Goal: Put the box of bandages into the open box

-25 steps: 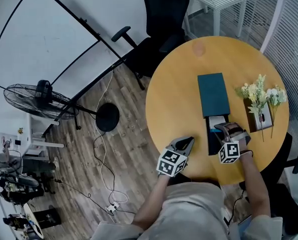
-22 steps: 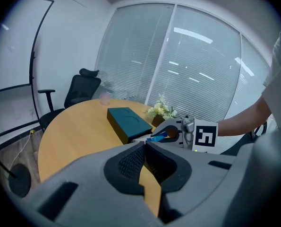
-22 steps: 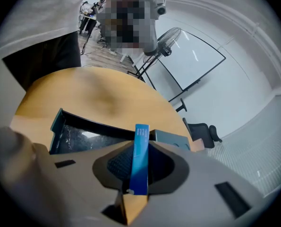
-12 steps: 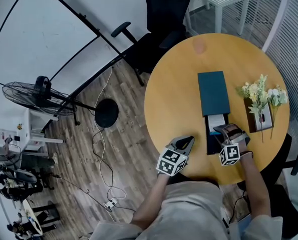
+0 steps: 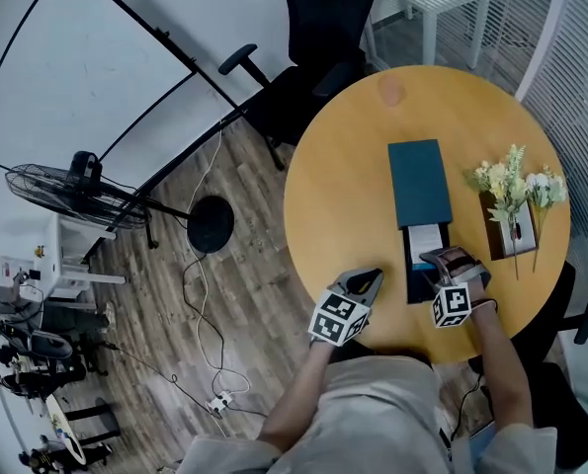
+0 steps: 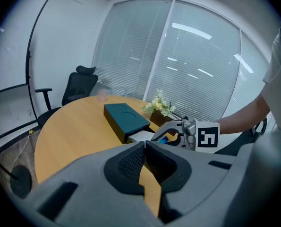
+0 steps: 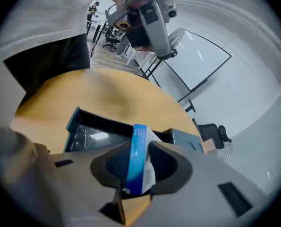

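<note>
My right gripper (image 7: 139,167) grips the blue and white box of bandages (image 7: 138,157), which stands on edge between the pads. The jaws have just been opening, with the box still between them. It hangs over the near end of the open dark teal box (image 7: 90,134), whose lid (image 5: 419,183) lies just beyond it. In the head view the right gripper (image 5: 450,263) sits at the tray (image 5: 413,286). My left gripper (image 6: 144,145) is shut and holds nothing, low over the table's near edge, left of the tray (image 5: 368,279).
The round wooden table (image 5: 353,176) carries a bunch of flowers (image 5: 516,191) on a dark stand to the right of the teal box. An office chair (image 5: 323,28) stands at the far side. A floor fan (image 5: 66,200) and cables lie left.
The right gripper has sunk a little over the open box with the bandage box in it. The left gripper has kept still.
</note>
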The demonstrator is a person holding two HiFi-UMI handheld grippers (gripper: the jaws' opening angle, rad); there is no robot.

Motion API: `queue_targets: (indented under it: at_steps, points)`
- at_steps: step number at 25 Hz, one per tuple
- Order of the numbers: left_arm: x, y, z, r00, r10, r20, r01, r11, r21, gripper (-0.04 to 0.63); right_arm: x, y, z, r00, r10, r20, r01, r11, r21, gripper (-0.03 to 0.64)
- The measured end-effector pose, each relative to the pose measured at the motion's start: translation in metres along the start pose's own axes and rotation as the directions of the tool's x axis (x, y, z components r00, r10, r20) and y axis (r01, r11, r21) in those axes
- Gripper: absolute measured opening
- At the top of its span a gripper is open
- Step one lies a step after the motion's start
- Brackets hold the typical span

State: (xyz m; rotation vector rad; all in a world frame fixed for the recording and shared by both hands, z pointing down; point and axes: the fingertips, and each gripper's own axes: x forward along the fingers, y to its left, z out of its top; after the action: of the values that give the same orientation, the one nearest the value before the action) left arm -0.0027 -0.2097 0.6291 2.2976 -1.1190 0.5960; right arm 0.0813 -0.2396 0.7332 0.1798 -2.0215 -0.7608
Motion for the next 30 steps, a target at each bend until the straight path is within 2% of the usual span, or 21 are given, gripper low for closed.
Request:
queue_targets:
  at_steps: [11,22,30]
  points:
    - [-0.006,-0.004,0.004,1.000,0.013,0.024,-0.014,1.000,0.025,0.011,0.002,0.016,-0.001,0.996,0.090,-0.017,-0.090,0.996,0.022,0.132]
    - [-0.008,-0.008,0.004,0.999,0.013,0.034,-0.014,0.999,0.036,0.011,-0.001,0.018,0.001,0.996,0.091,-0.024,-0.091,0.996,0.008,0.138]
    - [-0.010,-0.013,0.003,1.000,0.015,0.025,-0.017,0.997,0.070,0.011,-0.001,0.021,0.003,0.994,0.111,-0.023,-0.110,0.994,0.023,0.157]
